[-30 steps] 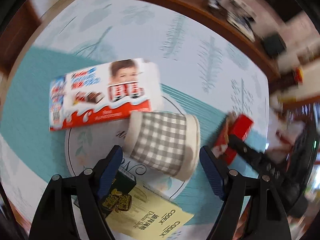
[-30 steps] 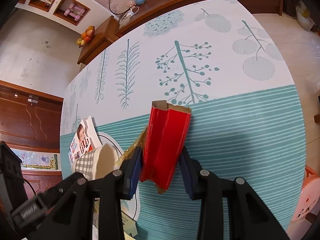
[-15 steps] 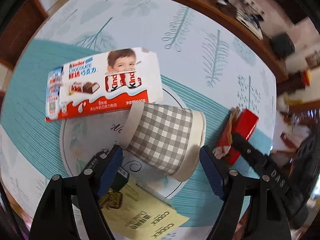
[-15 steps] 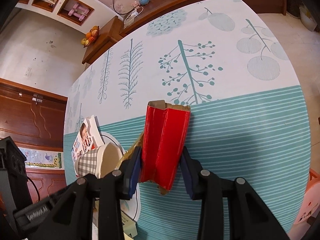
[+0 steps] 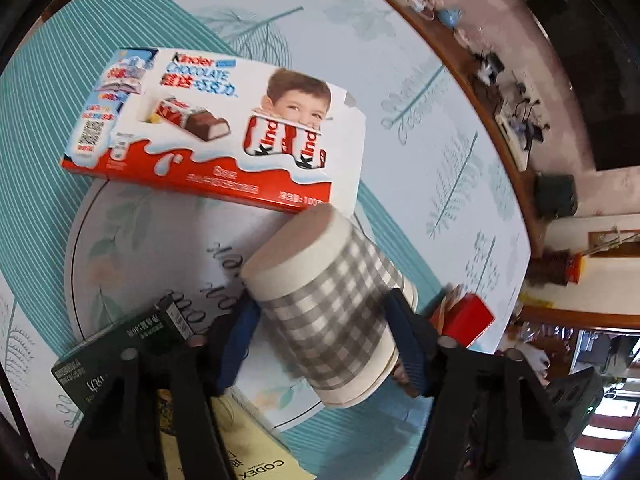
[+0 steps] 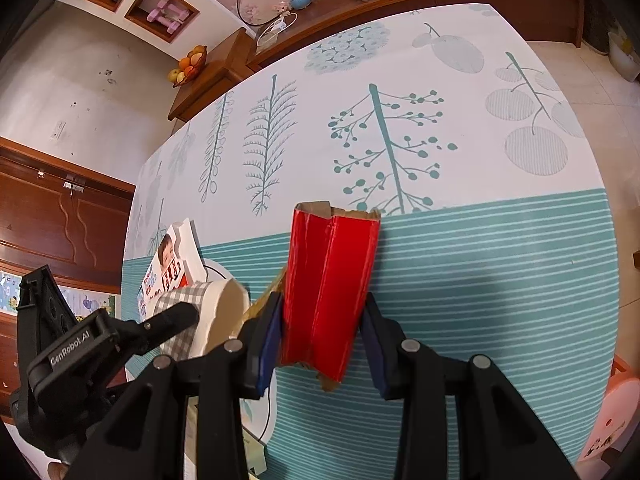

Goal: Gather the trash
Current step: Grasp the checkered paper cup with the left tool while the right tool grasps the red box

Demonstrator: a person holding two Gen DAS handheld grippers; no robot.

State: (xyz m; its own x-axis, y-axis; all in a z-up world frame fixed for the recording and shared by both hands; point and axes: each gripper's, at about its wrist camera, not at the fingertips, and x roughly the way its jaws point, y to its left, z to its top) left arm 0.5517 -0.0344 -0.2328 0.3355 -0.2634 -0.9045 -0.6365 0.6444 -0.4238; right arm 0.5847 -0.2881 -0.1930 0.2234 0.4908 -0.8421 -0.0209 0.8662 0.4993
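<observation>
Now the left tongs [image 5: 320, 344] are closing around the checked paper cup [image 5: 324, 312] lying on the table [image 5: 420, 92], its long axis running from ten toward four o'clock, while the right tongs [image 6: 322, 340] grip a red carton [image 6: 332, 288].

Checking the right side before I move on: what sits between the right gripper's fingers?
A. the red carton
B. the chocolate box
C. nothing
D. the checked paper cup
A: in the right wrist view the right gripper has its blue pads pressed on both sides of the red carton; the checked paper cup lies off to its left.
</observation>
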